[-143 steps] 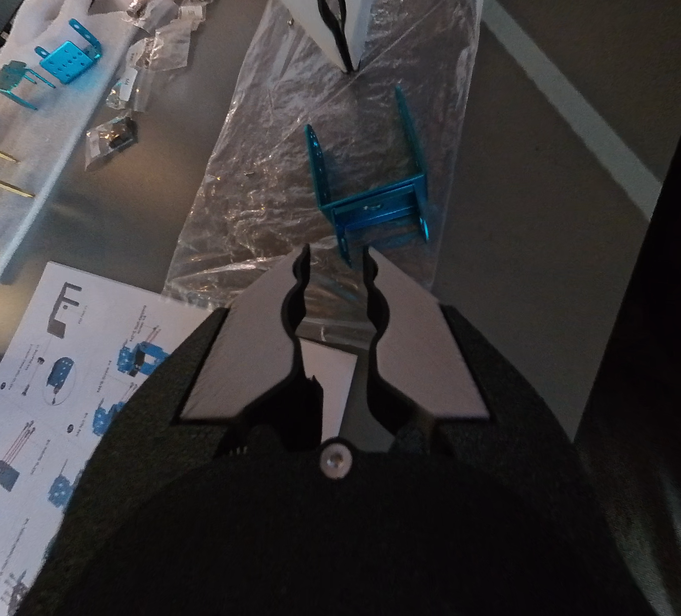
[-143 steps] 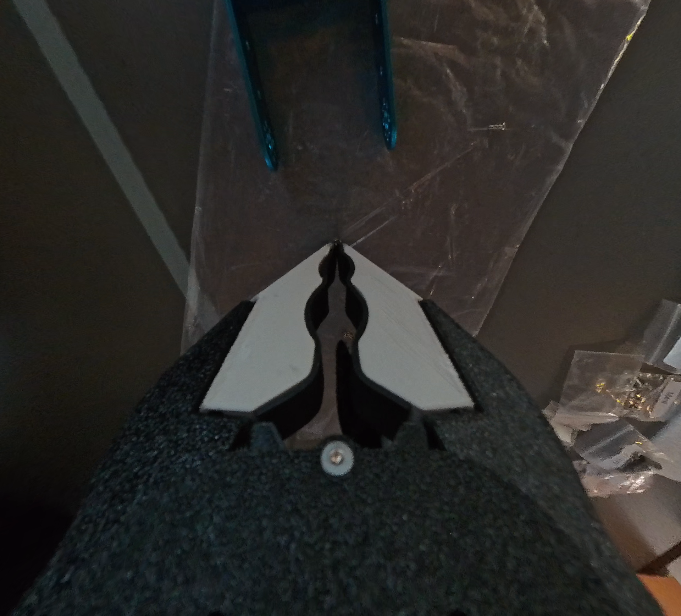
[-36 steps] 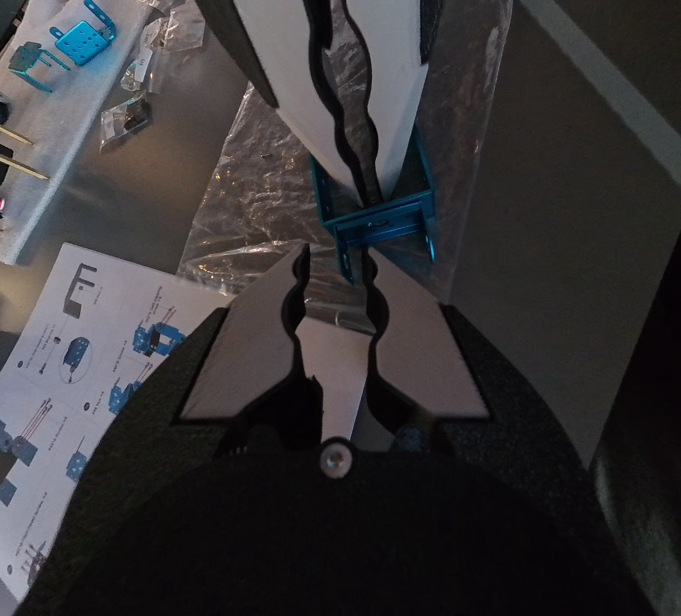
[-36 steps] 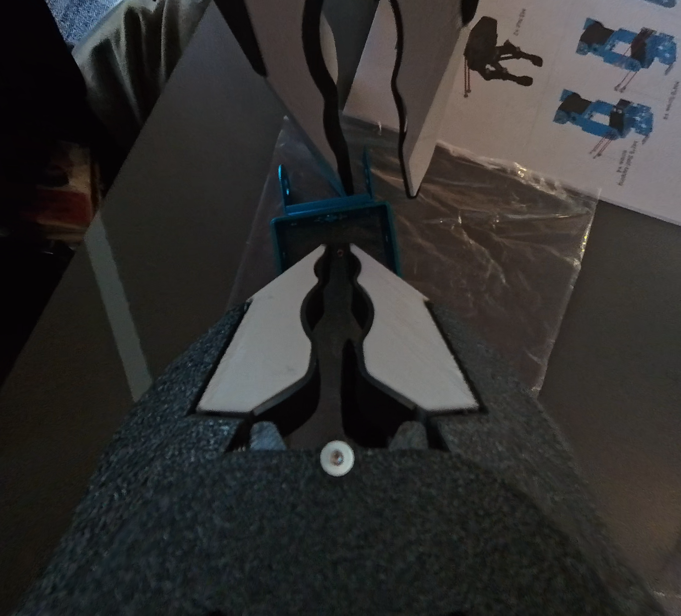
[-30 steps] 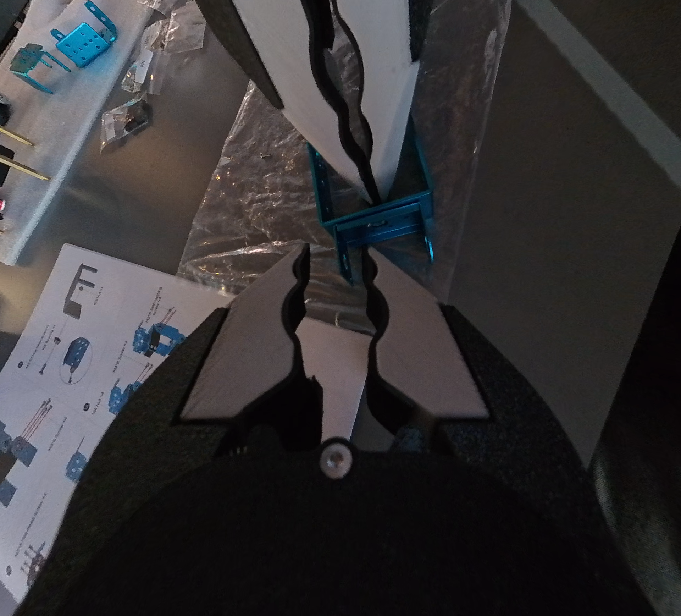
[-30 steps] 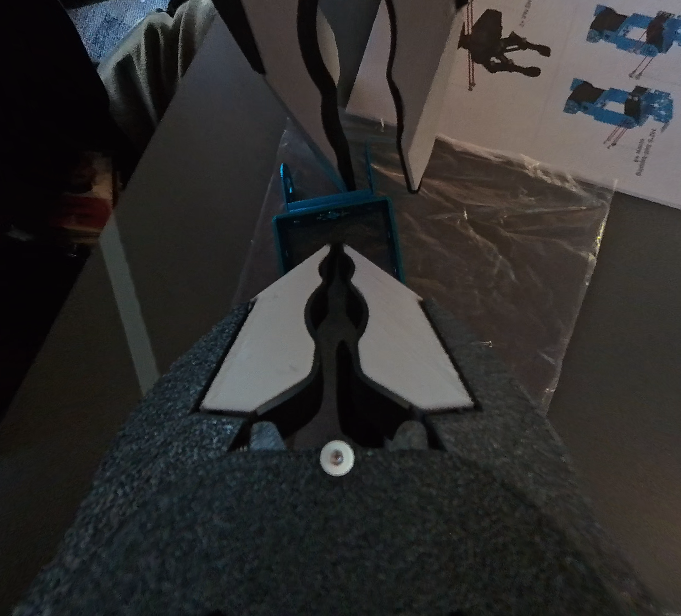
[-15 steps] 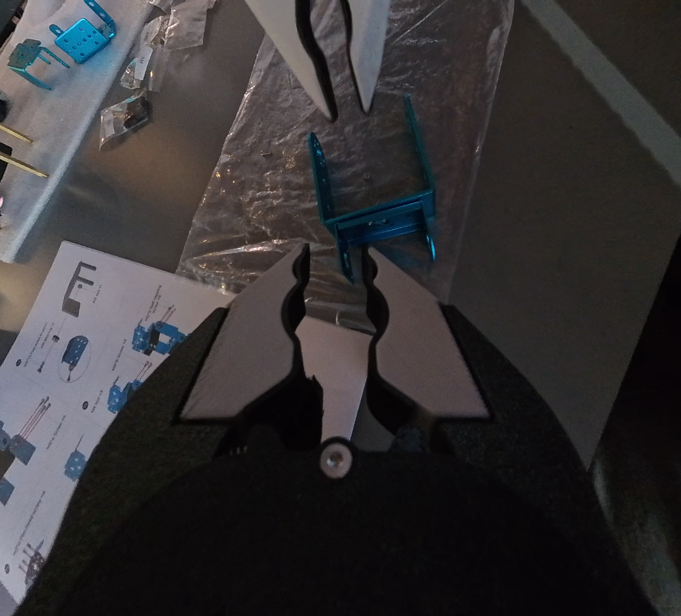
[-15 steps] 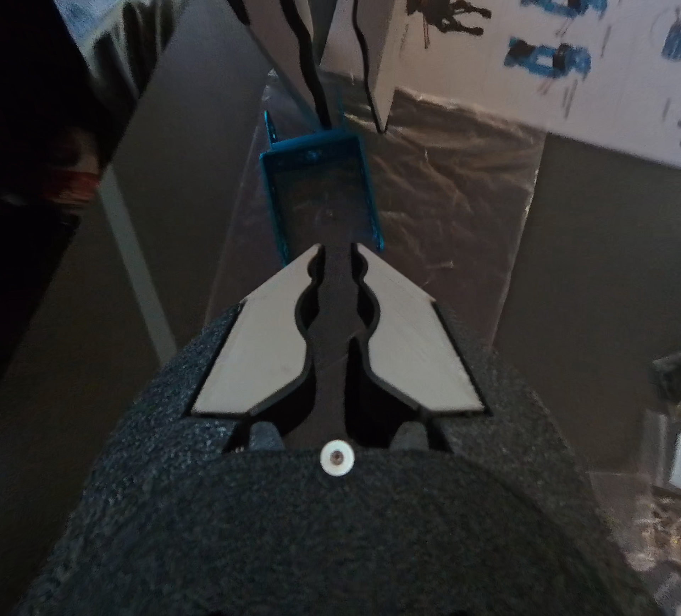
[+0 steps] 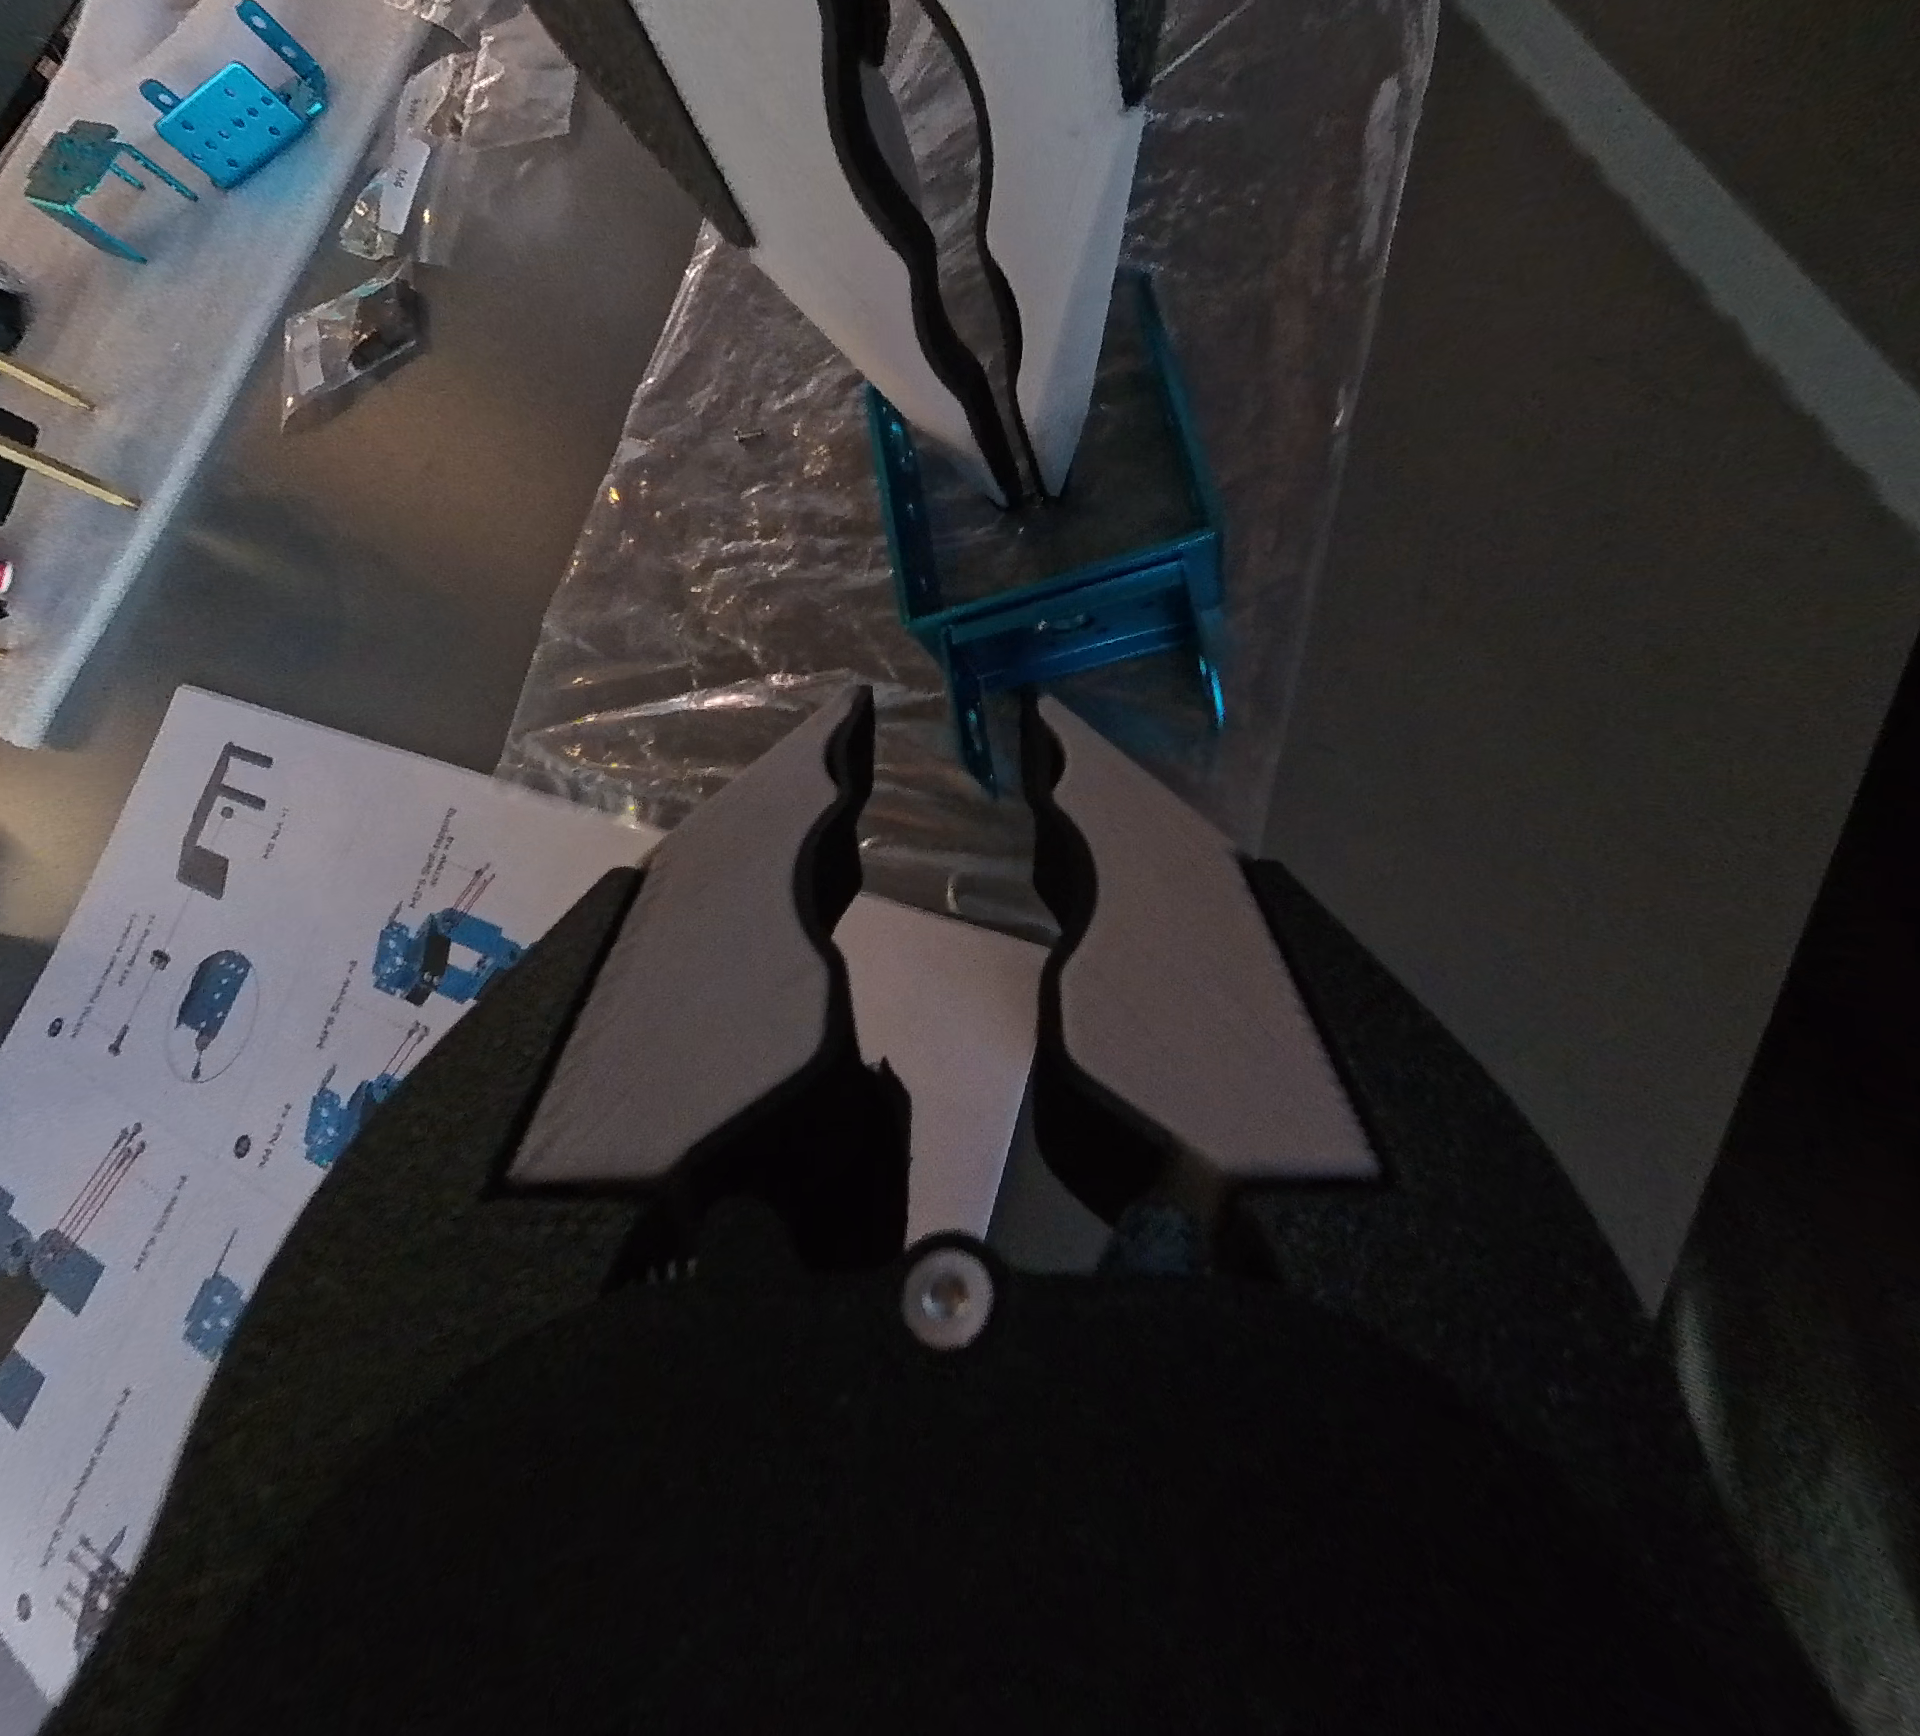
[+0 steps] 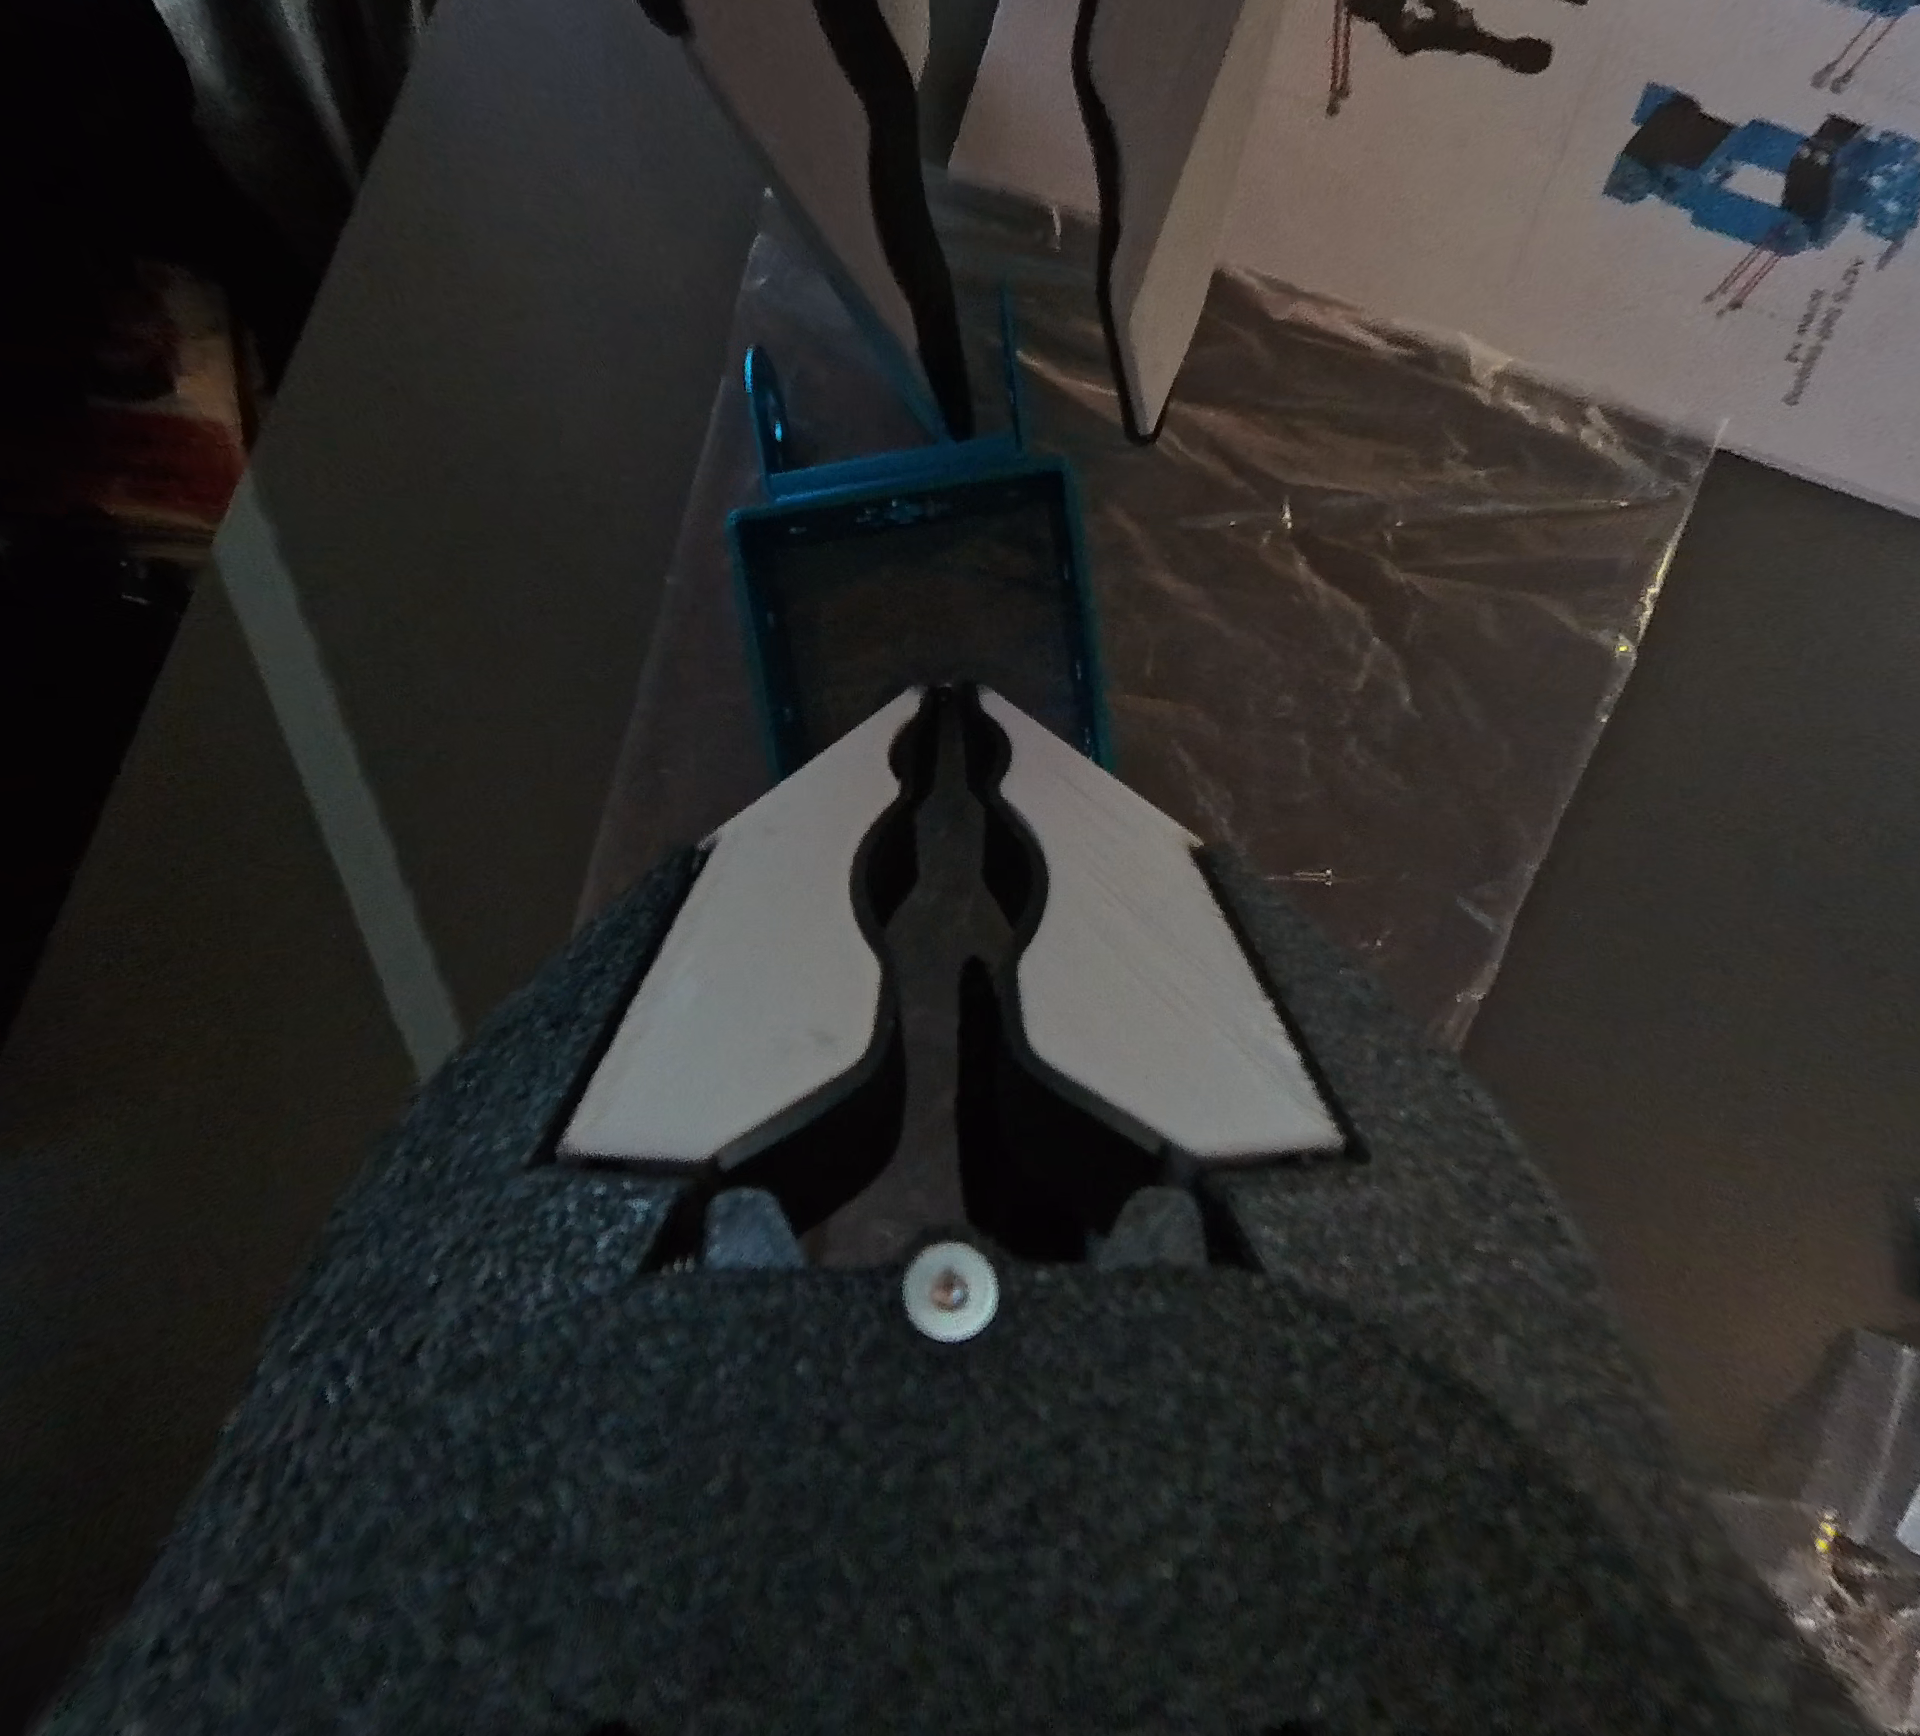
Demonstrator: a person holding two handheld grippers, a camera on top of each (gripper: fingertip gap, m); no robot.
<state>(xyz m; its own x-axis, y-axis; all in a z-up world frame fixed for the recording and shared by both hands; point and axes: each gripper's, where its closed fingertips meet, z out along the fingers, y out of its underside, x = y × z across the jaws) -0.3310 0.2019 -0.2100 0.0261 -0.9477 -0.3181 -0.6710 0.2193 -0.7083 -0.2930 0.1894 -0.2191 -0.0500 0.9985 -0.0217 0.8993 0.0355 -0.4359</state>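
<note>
The dark grey table point(image 9: 1558, 543) has its pale edge strip close on the right, so room there is tight. A crinkled clear plastic sheet point(image 9: 727, 564) lies under the blue metal U-shaped bracket assembly point(image 9: 1060, 637), probably to catch small screws. The left tool point(image 9: 940, 751) hangs wide open and empty, just short of one bracket leg. The right tool point(image 9: 1023, 497) is pinched nearly closed between the far legs; whether it grips anything, can't tell.
</note>
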